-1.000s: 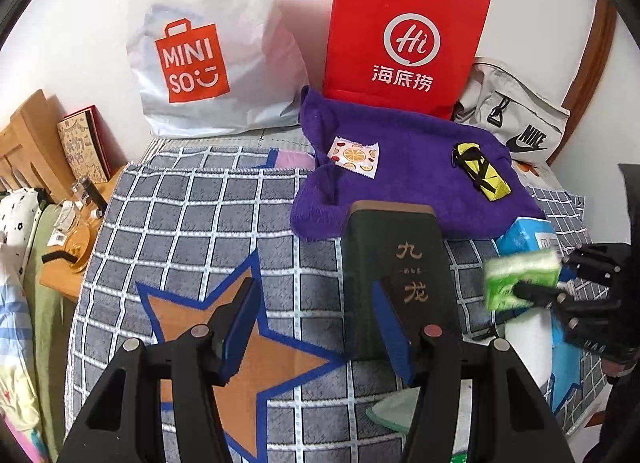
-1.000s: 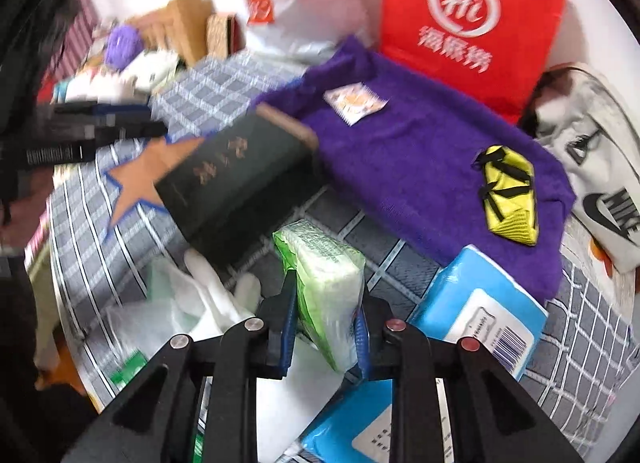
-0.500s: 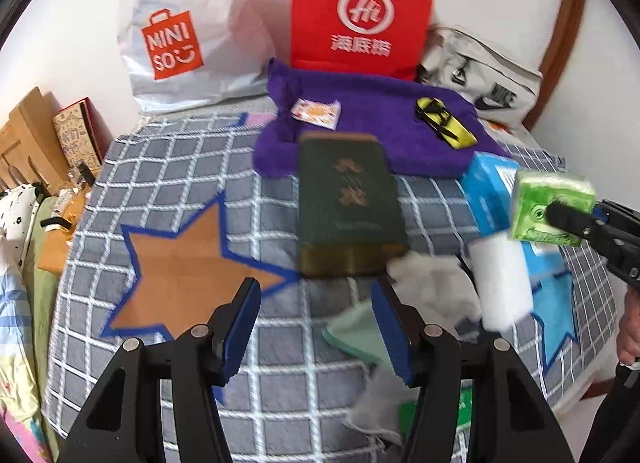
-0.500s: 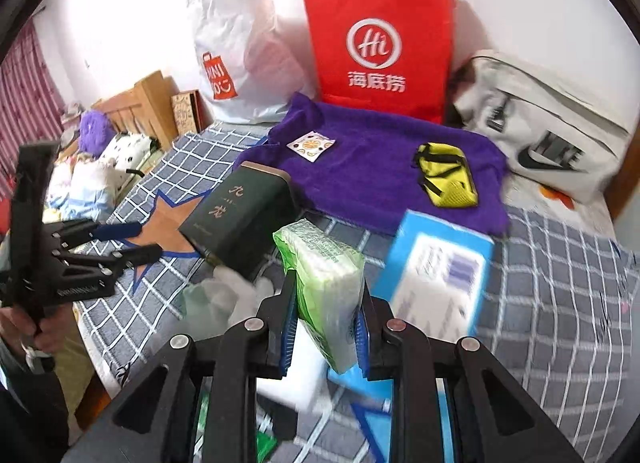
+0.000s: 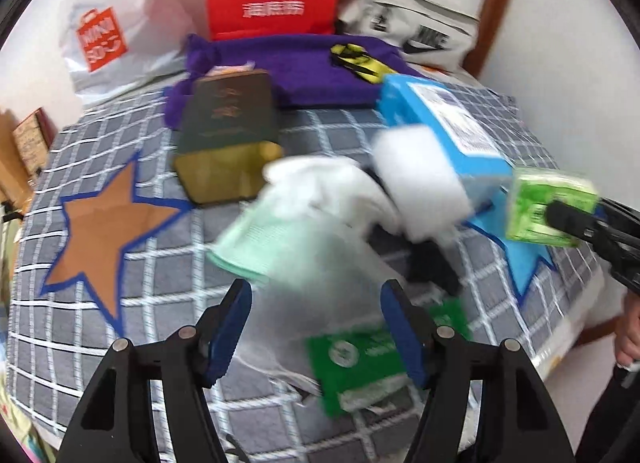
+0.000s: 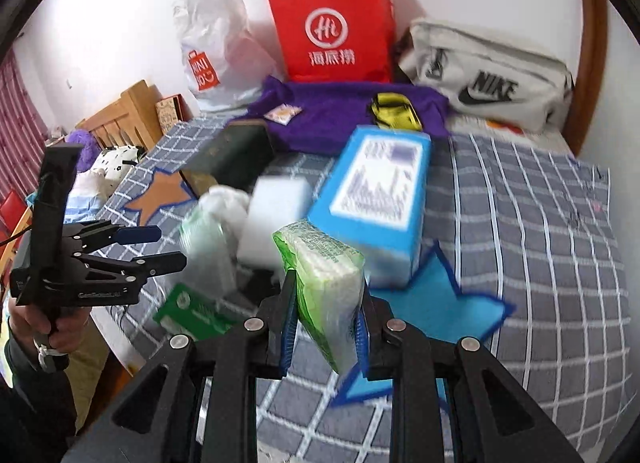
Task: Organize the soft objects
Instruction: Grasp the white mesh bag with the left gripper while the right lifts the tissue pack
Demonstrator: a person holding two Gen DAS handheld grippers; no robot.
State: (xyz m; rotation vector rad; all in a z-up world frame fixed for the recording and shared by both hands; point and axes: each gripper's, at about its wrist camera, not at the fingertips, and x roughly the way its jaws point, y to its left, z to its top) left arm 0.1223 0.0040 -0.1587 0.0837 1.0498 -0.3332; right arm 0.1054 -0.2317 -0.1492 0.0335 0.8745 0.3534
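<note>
My right gripper (image 6: pixel 326 303) is shut on a green pack of tissues (image 6: pixel 324 263) and holds it in the air over the blue star on the bed cover; the left wrist view shows the pack (image 5: pixel 548 203) at the far right. My left gripper (image 5: pixel 316 303) hangs above a clear bag with a pale green cloth (image 5: pixel 272 243) inside. Its jaws are opening and the pads press on nothing. Just beyond lie a white crumpled cloth (image 5: pixel 320 183), a white foam block (image 5: pixel 420 183) and a blue tissue box (image 5: pixel 448 131).
A dark green box (image 5: pixel 228 119) lies at the edge of a purple towel (image 5: pixel 320 63) bearing a yellow pouch (image 5: pixel 360 63). A red paper bag (image 6: pixel 332 35), a white shopping bag (image 6: pixel 212 43) and a grey Nike bag (image 6: pixel 488 83) line the wall. A green packet (image 5: pixel 360 355) lies near the bed's front edge.
The left gripper has drawn back from the dark green box to above the bagged cloth, and its jaws have widened. The right gripper has carried the tissue pack to the right and turned.
</note>
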